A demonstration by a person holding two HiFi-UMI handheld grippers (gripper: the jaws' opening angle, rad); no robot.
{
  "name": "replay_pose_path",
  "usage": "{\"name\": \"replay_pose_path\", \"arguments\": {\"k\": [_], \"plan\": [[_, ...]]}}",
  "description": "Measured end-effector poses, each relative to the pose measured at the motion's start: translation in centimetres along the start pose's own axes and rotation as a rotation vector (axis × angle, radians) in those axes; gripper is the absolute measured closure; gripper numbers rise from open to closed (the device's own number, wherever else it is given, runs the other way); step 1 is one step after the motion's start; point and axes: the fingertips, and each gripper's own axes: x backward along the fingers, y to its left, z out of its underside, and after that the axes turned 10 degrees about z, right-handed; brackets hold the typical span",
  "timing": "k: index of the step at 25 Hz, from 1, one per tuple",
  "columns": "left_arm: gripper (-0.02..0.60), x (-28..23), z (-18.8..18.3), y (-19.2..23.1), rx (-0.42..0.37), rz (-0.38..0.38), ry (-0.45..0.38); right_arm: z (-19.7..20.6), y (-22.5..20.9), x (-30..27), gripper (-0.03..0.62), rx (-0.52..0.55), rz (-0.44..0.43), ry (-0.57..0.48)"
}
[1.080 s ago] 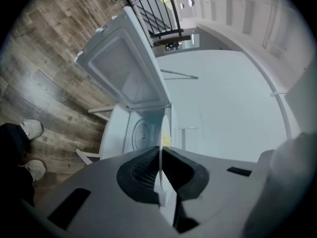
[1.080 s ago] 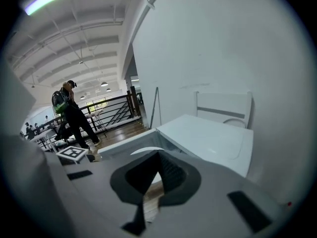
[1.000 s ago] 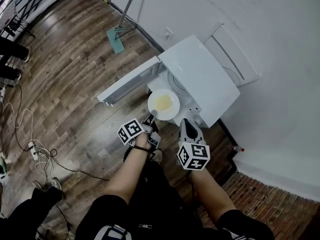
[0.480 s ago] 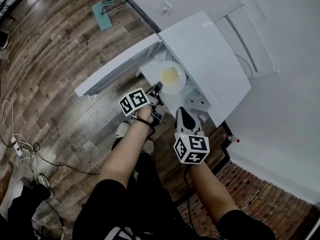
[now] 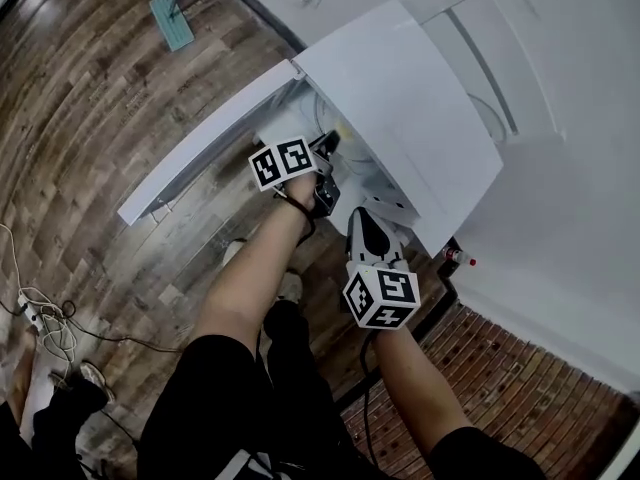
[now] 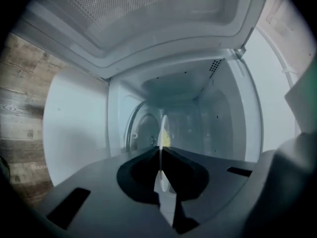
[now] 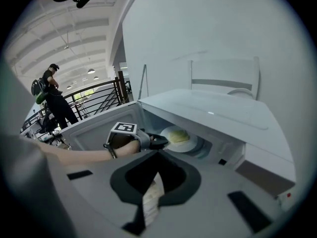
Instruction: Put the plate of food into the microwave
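The white microwave (image 5: 400, 98) stands low on the floor with its door (image 5: 200, 158) swung open to the left. My left gripper (image 5: 330, 146) reaches into the opening, shut on the rim of a white plate (image 7: 181, 138) with yellow food (image 7: 179, 134) on it. In the left gripper view the plate (image 6: 161, 155) shows edge-on between the closed jaws of the left gripper (image 6: 160, 148), inside the cavity (image 6: 198, 108) and over the glass turntable (image 6: 141, 128). From the head view the plate is hidden under the microwave's top. My right gripper (image 5: 360, 218) hangs in front of the microwave, shut and empty.
A mop (image 5: 170, 13) leans at the wall behind the door. Cables (image 5: 40, 313) lie on the wood floor at left. A small red-capped bottle (image 5: 458, 258) stands by the brick strip (image 5: 520, 388). A person (image 7: 52, 100) stands far off by a railing.
My left gripper has carried the plate forward and down, from in front of the opening into the cavity. The right gripper has sunk a little and stays in front of the microwave.
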Motion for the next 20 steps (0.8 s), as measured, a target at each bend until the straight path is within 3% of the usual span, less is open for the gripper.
{"name": "replay_pose_path", "arguments": {"k": [4,13,16,20], "plan": [[0.569,-1.9,-0.1,0.9,-0.003,-0.030,0.019,1.4,0.0,0.0,0.586,-0.031,0.018,0.035],[0.570,-3.8,-0.1,1.6,-0.178,-0.069,0.088,2.3,-0.4,-1.0,0.586,-0.039,0.020,0.057],[0.562,-4.0,-0.4,1.4,-0.362,-0.139,0.128,2.5,-0.3,-1.2,0.586,-0.034,0.017,0.065],[0.467,-3.7,-1.4,1.1,-0.766,-0.294,0.171,3.2,-0.1,-1.3,0.586,-0.025,0.009,0.082]]}}
